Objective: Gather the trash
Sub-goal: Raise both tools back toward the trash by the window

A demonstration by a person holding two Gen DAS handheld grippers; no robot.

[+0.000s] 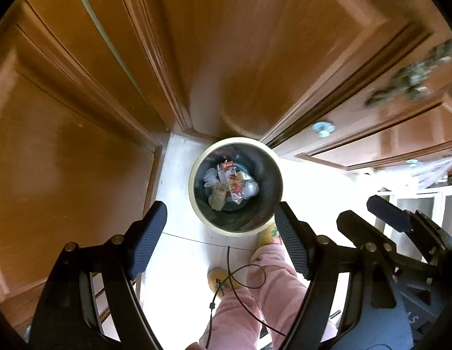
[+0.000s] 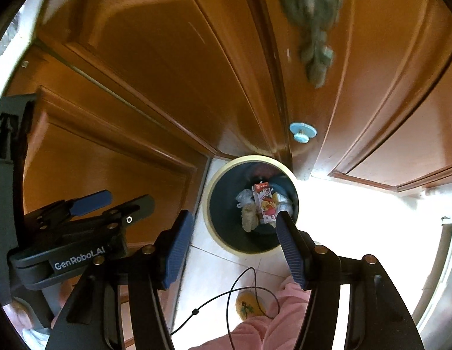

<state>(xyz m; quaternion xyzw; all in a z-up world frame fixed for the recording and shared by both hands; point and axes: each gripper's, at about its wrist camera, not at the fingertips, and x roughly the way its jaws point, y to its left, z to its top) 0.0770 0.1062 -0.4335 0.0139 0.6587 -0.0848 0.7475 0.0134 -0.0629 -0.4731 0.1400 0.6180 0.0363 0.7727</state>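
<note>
Trash: a small heap at the bottom of the bin (image 1: 236, 185); a white-and-red printed carton (image 2: 265, 206) lies on top, its cartoon face up.
Other pieces: a crumpled clear plastic wrap (image 1: 210, 177) to the left of the carton, a tan fibrous lump (image 2: 248, 217) below it, a silvery wad (image 1: 249, 189) to the right.
Bin: round, cream rim (image 2: 210, 201), dark inner wall; stands on the pale tiled floor (image 1: 179, 175) in the corner of brown wooden doors (image 1: 240, 43).
Left gripper (image 1: 220, 224): above the bin, pointing down; fingers spread wide, released, nothing between them.
Right gripper (image 2: 234, 230): beside the left one, over the bin; fingers apart, released, empty.
Person: pink trouser legs (image 1: 267, 277) and yellow slippers (image 2: 249, 304) just below the bin; a thin black cable (image 2: 243, 288) loops over them.
</note>
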